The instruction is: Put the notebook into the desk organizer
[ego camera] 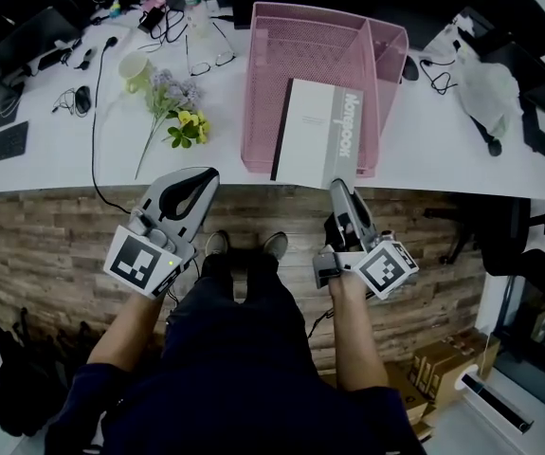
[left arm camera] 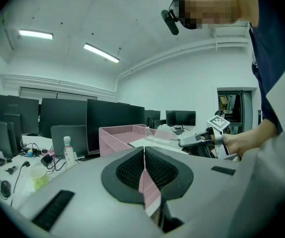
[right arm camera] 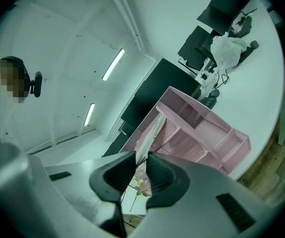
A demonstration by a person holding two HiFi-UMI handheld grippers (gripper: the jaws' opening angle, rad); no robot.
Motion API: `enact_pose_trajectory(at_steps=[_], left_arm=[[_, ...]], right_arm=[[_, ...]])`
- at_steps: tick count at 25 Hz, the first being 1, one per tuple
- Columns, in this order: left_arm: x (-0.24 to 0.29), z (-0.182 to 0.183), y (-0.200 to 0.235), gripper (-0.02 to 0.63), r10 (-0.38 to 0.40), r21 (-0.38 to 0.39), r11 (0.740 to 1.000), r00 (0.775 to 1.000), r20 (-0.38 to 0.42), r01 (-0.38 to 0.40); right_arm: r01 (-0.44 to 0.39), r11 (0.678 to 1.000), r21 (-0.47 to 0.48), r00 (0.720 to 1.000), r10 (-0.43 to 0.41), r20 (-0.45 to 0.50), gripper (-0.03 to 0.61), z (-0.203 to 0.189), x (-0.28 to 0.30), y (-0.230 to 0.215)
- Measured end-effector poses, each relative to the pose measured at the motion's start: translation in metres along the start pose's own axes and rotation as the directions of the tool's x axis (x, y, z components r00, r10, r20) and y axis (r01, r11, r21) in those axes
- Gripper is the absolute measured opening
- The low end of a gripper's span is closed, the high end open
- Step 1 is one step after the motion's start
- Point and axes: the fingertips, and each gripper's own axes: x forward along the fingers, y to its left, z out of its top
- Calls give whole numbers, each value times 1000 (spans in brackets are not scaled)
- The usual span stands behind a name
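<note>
A pink mesh desk organizer stands on the white desk. The grey-and-white notebook lies slanted in its wide compartment, its near edge over the organizer's front rim. My right gripper sits just at that near edge. In the right gripper view its jaws stand slightly apart with nothing pressed between them; the notebook and organizer lie just beyond. My left gripper hovers over the desk's front edge, left of the organizer, shut and empty.
Loose flowers, a pale cup, a water bottle, glasses and cables lie left of the organizer. A white plastic bag sits to its right. Dark monitors line the back. The person's legs stand on wooden floor below.
</note>
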Motion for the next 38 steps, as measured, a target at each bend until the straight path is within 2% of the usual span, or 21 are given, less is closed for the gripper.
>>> enact_pose_trajectory(at_steps=[8, 12, 20, 29, 38], left_arm=[[6, -3, 2, 34, -8, -4, 1000, 1000, -9, 8], [7, -5, 1, 34, -22, 2, 1000, 1000, -11, 22], [3, -6, 1, 34, -39, -4, 999, 999, -4, 39], [-6, -4, 0, 34, -75, 5, 997, 997, 7, 75], [-21, 1, -2, 34, -102, 17, 995, 994, 26, 101]], right_arm=[[7, 1000, 22, 1000, -6, -21, 87, -3, 5, -11], [-11, 1000, 17, 1000, 11, -20, 132, -3, 8, -10], [-1, 1000, 14, 1000, 1, -2, 178, -7, 2, -6], [32, 999, 20, 999, -33, 27, 184, -15, -10, 3], [53, 998, -16, 996, -52, 68, 184, -20, -23, 19]])
